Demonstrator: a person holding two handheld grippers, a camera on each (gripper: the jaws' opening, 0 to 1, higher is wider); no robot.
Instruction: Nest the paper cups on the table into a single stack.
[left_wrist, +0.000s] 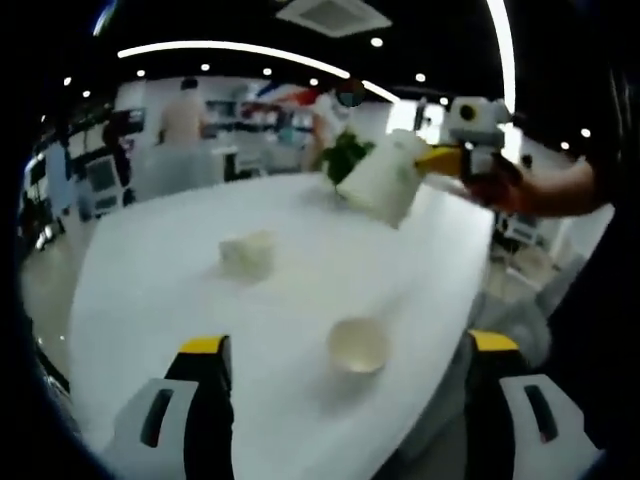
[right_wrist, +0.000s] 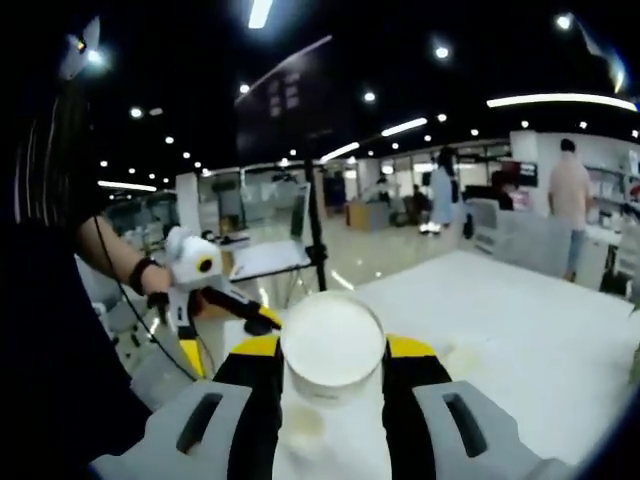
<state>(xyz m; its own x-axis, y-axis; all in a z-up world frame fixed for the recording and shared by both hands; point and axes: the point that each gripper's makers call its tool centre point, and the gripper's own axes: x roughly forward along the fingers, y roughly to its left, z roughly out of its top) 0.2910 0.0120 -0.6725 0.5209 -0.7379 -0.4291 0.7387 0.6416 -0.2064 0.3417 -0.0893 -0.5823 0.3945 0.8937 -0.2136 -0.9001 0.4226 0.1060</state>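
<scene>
Left tongs: jaws spread wide, holding nothing, poised low above the near edge of the white worktop. Between the jaws, an upright paper cup stands on the worktop, mouth up; farther off and to the left lies a second cup, apparently on its side. Right tongs: jaws pinching a white paper cup, its round end facing the camera; in the left gripper view these tongs enter from the right, carrying that cup tilted in the air above the far part of the worktop, well apart from the other two. Green leaves show just behind it. People stand in the background hall
</scene>
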